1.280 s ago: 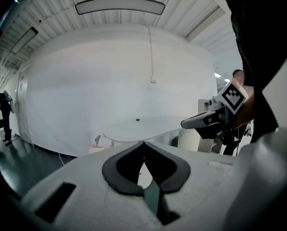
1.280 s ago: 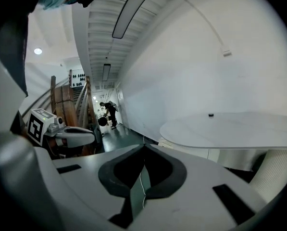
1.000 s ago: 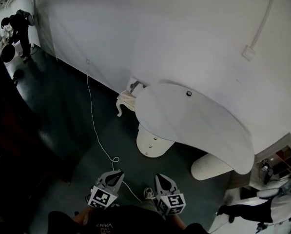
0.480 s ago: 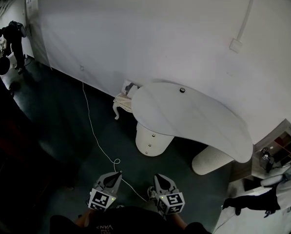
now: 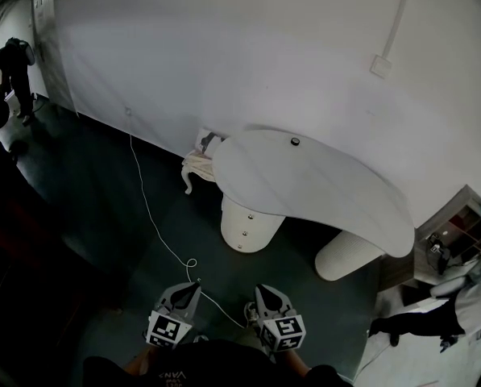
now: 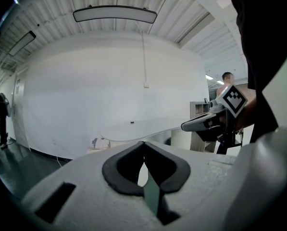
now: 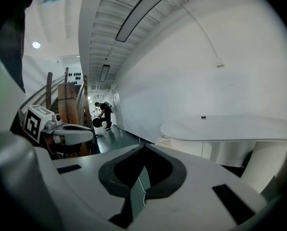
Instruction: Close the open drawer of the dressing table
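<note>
The white dressing table [image 5: 321,188] stands against the wall, with a curved top and a small dark object [image 5: 295,141] on it. Under the top a round drawer unit [image 5: 248,226] with two knobs faces me; from here I cannot tell how far a drawer stands out. A ribbed pedestal [image 5: 345,256] carries the right end. My left gripper [image 5: 193,285] and right gripper [image 5: 261,291] are low in the head view, well short of the table, both shut with nothing in them. In the gripper views the table top [image 6: 133,128] [image 7: 230,125] lies ahead.
A white cable [image 5: 153,220] runs across the dark floor and loops in front of my grippers. A small ornate stool [image 5: 194,168] stands left of the table. A shelf [image 5: 466,224] and a person [image 5: 433,317] are at the right, another person [image 5: 10,63] far left.
The head view has shifted: the table now sits a little higher and further left in it. Both grippers have stayed shut at the bottom of the view.
</note>
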Demonstrator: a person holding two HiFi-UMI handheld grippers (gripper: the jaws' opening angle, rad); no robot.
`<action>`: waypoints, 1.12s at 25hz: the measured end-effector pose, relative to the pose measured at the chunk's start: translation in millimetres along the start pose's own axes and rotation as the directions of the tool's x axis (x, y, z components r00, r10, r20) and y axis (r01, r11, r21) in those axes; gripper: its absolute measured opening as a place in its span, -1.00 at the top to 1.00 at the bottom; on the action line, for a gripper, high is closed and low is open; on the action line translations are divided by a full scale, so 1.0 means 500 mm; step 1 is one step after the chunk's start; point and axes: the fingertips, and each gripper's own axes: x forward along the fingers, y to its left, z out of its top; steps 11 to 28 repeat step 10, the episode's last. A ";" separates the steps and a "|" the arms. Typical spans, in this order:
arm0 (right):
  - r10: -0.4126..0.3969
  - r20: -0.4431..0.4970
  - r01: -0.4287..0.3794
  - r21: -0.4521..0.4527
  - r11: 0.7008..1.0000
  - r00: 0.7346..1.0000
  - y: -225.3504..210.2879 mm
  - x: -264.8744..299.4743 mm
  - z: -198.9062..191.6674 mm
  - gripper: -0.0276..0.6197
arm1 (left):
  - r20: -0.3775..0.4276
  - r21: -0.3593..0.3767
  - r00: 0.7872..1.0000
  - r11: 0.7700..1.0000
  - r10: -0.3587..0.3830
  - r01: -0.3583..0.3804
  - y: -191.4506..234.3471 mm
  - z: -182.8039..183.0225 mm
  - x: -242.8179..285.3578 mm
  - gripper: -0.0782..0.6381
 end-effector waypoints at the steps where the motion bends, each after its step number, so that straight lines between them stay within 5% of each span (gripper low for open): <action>1: -0.002 -0.003 0.002 0.000 1.000 1.000 0.000 -0.001 -0.003 0.91 | 0.000 0.000 1.000 1.000 -0.001 0.001 -0.001 0.000 0.000 0.73; 28: -0.013 -0.001 0.013 -0.003 1.000 1.000 0.006 -0.005 -0.014 0.91 | 0.003 0.007 1.000 1.000 -0.007 0.007 -0.008 -0.009 -0.008 0.73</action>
